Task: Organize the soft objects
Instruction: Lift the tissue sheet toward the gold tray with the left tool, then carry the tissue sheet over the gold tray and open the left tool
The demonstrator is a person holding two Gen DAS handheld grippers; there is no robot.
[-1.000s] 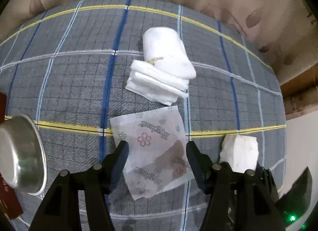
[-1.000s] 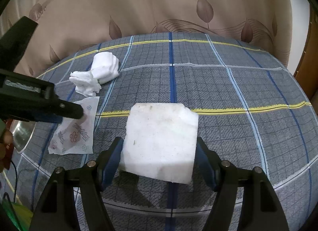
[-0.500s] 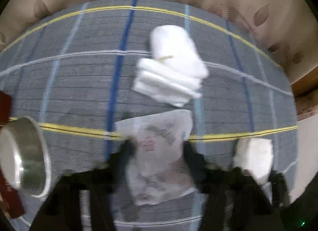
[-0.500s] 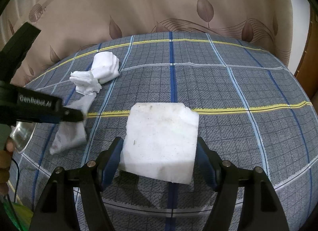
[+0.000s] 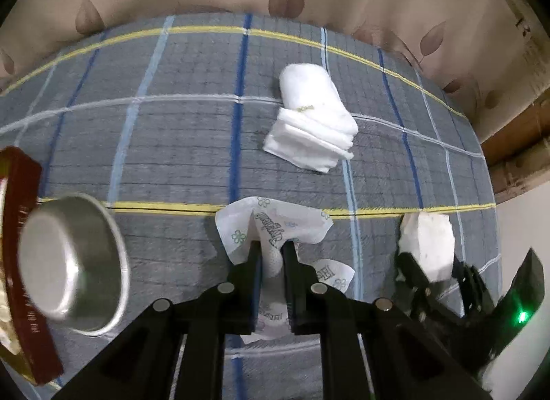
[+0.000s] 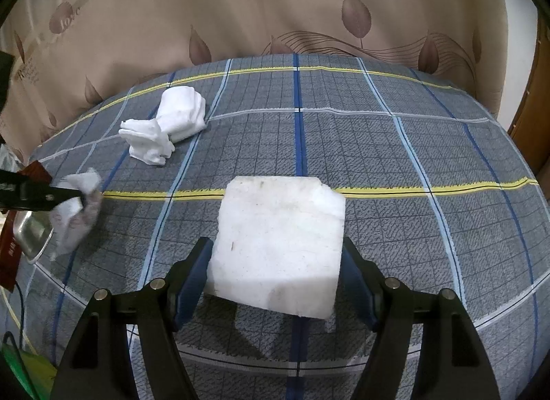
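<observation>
My left gripper [image 5: 272, 255] is shut on a printed tissue packet [image 5: 275, 228], which is crumpled between the fingers and lifted off the plaid cloth; it also shows in the right wrist view [image 6: 74, 214]. My right gripper [image 6: 275, 255] is shut on a white foam block [image 6: 280, 245] and holds it above the cloth; the block also shows in the left wrist view [image 5: 428, 245]. A rolled white towel [image 5: 309, 97] and a stack of folded white tissues [image 5: 309, 145] lie together farther back on the cloth.
A steel bowl [image 5: 68, 262] lies at the left beside a dark red box [image 5: 20, 262]. The bed with the plaid cloth [image 6: 412, 159] ends at a beige leaf-print curtain [image 6: 275, 14]. A wooden door frame [image 6: 536, 90] stands at the right.
My left gripper closed on the tissue packet, which was lying flat, and lifted it crumpled. The right gripper with the foam block stayed put.
</observation>
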